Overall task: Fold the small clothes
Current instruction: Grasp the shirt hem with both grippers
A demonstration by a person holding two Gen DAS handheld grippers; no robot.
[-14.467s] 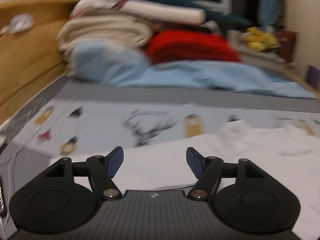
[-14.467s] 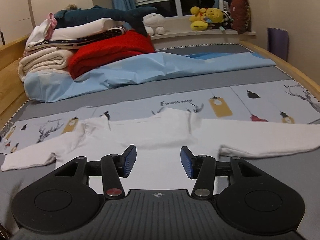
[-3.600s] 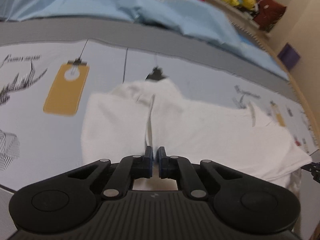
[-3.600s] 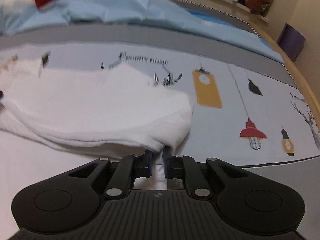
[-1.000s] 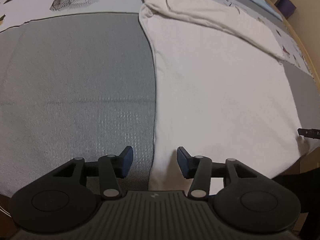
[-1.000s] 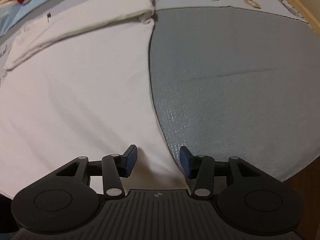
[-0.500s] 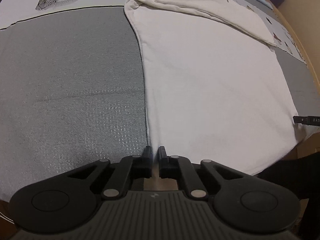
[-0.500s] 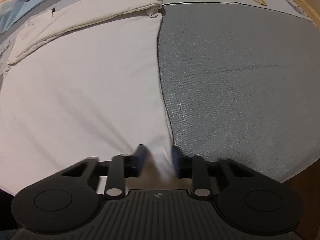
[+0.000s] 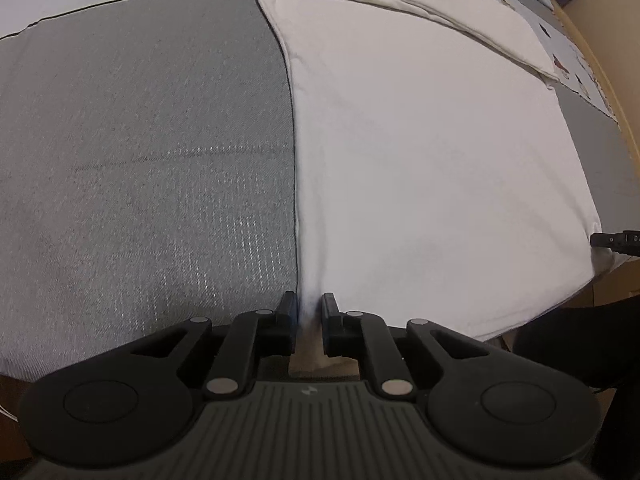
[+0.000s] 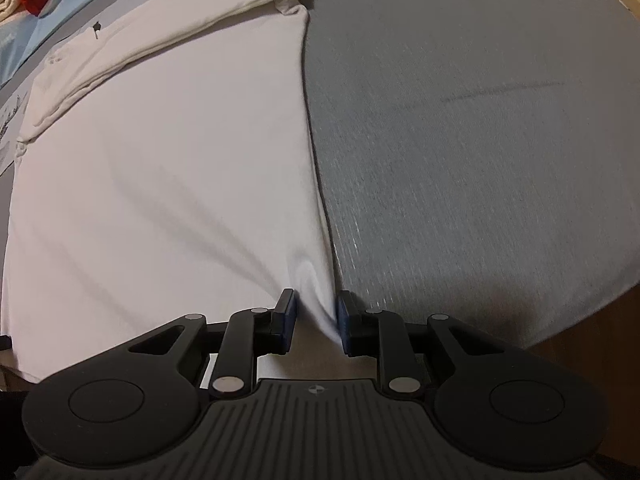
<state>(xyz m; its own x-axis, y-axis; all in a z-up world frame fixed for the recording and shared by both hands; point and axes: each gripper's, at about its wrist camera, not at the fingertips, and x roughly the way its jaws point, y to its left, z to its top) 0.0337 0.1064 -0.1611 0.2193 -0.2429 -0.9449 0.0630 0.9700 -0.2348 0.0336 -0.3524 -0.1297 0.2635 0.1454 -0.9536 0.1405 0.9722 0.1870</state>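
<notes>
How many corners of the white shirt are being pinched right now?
2. The left hand-held gripper pinches the white shirt at its near left hem corner; the right hand-held gripper pinches its near right corner.

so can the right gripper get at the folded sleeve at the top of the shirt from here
Probably not as things stand: the right gripper is at the near hem corner of the white shirt, its jaws closed on cloth. The folded sleeve lies at the far end, uncovered.
</notes>
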